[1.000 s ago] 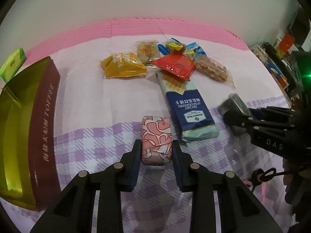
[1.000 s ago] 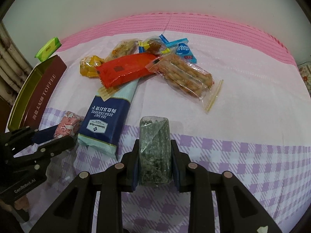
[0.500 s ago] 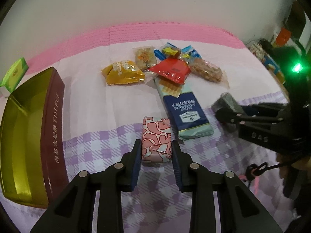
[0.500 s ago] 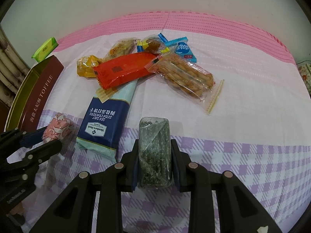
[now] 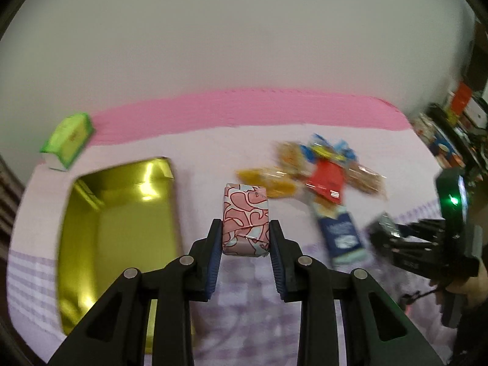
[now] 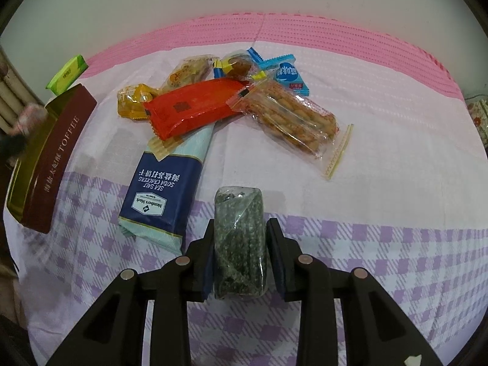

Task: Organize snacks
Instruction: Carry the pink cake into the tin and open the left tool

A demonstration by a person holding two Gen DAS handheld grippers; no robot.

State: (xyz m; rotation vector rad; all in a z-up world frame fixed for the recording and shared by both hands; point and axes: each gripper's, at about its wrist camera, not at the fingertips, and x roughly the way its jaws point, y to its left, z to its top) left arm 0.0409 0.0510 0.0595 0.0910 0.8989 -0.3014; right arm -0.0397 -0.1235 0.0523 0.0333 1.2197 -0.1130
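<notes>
Left tool [image 5: 245, 241] lifted, clamping pink snack [image 5: 245, 220]; right tool [image 6: 241, 253] pinching seaweed roll [image 6: 239, 244].

My left wrist view smears the snack pile [image 5: 323, 177] beyond reading; the gold tin [image 5: 119, 228] runs behind my gripper. On the right view, the far-left blur [image 6: 27, 119] stays unidentifiable.

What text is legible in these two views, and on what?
"TOFFEE", after Chinese characters I can't make out: side of the tin.
"SEA SALT SODA CRACKERS", upside down in the right wrist view: cracker pack.
"Member's Mark": logo on the same pack; the line under it is too small.
Blue sachet, green box, red pack: print too small to read.
Left wrist view: all blurred.
</notes>
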